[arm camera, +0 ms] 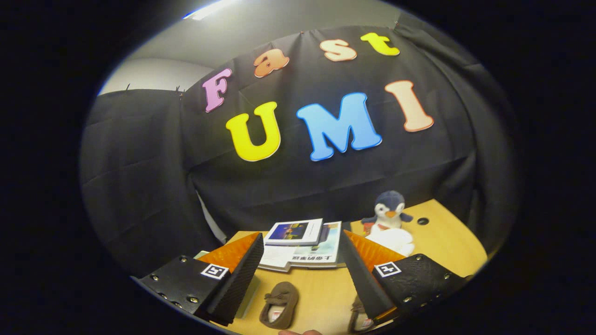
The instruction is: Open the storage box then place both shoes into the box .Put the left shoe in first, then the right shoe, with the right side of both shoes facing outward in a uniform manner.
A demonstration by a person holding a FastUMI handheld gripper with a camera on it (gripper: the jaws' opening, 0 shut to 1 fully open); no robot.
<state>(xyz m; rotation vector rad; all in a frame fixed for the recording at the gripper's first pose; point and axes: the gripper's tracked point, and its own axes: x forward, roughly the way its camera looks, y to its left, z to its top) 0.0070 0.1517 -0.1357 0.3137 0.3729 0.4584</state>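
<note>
Shoes: one brown shoe (279, 304) on the table (447, 251) between the fingers, second shoe (357, 316) partly hidden behind the right finger. Gripper (302, 242) spread wide, gripping nothing. Books (302, 244) just beyond; penguin (387, 211) farther right.

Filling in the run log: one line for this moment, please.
gripper: open, holding nothing | brown shoe: on table, between fingers | second shoe: behind one finger | books: beyond
</note>
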